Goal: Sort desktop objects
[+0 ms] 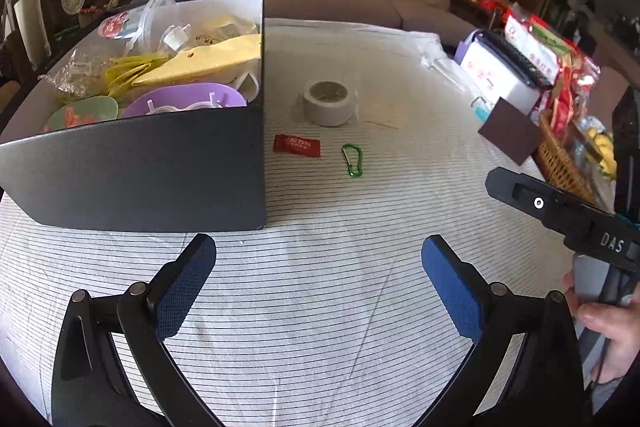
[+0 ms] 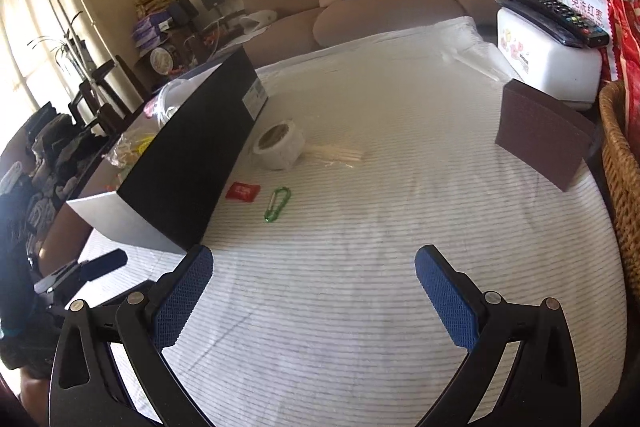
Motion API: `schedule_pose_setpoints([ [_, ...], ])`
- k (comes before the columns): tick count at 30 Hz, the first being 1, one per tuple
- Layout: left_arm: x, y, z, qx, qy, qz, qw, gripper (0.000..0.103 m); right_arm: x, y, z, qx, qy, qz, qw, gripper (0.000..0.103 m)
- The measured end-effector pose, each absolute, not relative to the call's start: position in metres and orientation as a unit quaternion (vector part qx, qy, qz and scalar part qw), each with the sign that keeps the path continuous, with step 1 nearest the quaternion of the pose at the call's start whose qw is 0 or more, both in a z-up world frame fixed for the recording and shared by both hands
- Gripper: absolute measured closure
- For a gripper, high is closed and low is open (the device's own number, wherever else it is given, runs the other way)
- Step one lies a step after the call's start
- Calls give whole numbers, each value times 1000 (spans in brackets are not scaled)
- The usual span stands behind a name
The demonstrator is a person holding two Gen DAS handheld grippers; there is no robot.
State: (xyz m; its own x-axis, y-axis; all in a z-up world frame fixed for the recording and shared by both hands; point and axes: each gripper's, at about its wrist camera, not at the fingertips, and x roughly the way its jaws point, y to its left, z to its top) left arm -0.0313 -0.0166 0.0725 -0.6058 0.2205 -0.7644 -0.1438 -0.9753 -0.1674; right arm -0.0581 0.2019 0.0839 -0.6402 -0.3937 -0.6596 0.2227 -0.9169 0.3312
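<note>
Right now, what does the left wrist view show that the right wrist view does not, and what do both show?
Only the left wrist view looks down into the open black box, showing a purple dish and yellow paper inside. It also shows a hand holding the right tongs.

Only the right wrist view shows the remote control clearly, lying on the white case, and the label on the box's end.

Both show the tape roll, red packet, green carabiner, brown block and striped cloth. Both pairs of tongs are open and empty.
</note>
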Motion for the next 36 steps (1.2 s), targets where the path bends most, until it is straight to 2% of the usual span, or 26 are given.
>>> schedule_pose_setpoints([
  [6, -36, -43, 74, -436, -87, 891, 93, 0, -121, 153, 83, 382, -45, -902, 199, 1],
  [10, -40, -57, 69, -444, -90, 888, 81, 0, -161, 113, 74, 378, 33, -900, 212, 5],
  [14, -48, -72, 61, -463, -119, 875, 76, 0, -196, 87, 54, 394, 89, -889, 217, 11],
  [19, -52, -75, 58, -472, -133, 868, 81, 0, -221, 68, 32, 415, 141, -874, 211, 13],
  [20, -52, -73, 58, -471, -130, 869, 82, 0, -223, 65, 29, 418, 147, -872, 209, 15],
  [21, -51, -71, 59, -471, -125, 869, 83, 0, -225, 63, 28, 419, 151, -871, 207, 31],
  [23, -50, -69, 59, -473, -121, 869, 84, 0, -226, 63, 27, 421, 146, -872, 202, 41],
  [28, -49, -70, 63, -471, -138, 867, 90, 0, -218, 79, 38, 421, 115, -880, 186, 42],
  [36, -47, -78, 69, -467, -183, 859, 106, 0, -181, 107, 117, 383, 14, -895, 229, 42],
])
